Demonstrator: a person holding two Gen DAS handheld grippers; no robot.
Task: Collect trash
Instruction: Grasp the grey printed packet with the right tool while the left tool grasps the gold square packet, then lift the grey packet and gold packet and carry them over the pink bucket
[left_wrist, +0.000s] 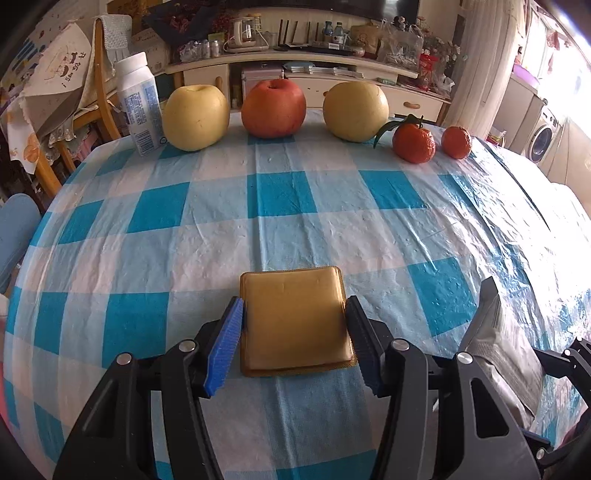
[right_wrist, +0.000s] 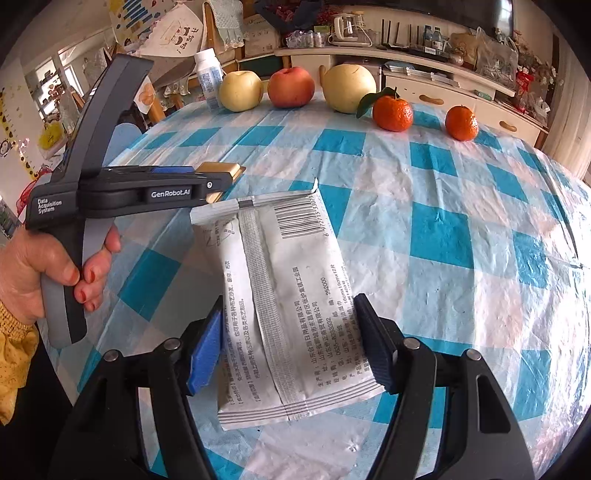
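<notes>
Both pieces of trash are in the grippers, and neither looks collected yet; no bin shows in either view.

The left hand-held gripper (left_wrist: 295, 332), low in the centre of its own view, is closed to a middling width on the gold packet (left_wrist: 293, 319), its blue pads (left_wrist: 225, 343) touching both edges; the packet rests on the worktop (left_wrist: 295, 206).

The right hand-held gripper (right_wrist: 291, 345) grips the white wrapper (right_wrist: 280, 302) by its sides in the lower middle of its view, barcode end pointing up-frame.

The fruit and the bottle (left_wrist: 138, 103) stand untouched along the top.
</notes>
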